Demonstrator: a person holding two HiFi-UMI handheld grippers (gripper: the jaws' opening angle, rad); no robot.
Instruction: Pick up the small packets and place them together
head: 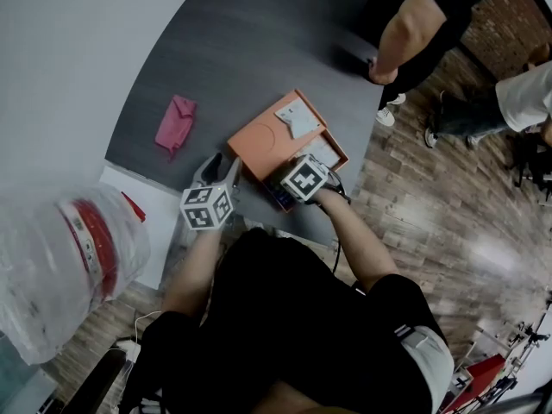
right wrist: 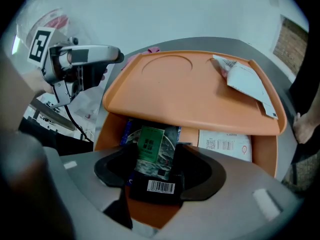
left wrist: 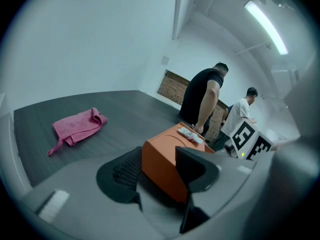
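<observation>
An orange box (head: 259,171) stands on the dark grey table (head: 241,41), and its lid (right wrist: 190,94) covers the far part. A white packet (right wrist: 245,79) lies on the lid. Inside the box is a dark packet with a green label (right wrist: 150,151), beside a white labelled packet (right wrist: 225,144). My right gripper (right wrist: 155,176) points steeply down into the box. Its jaws stand wide on either side of the dark packet, which rests in the box. My left gripper (left wrist: 160,174) waits open and empty at the box's near left corner (left wrist: 160,169).
A pink cloth (head: 175,121) lies on the table left of the box. A person (head: 414,15) stands at the table's far right edge with a hand on it, and another person (head: 517,102) is behind. A clear plastic bag (head: 69,257) hangs at the near left.
</observation>
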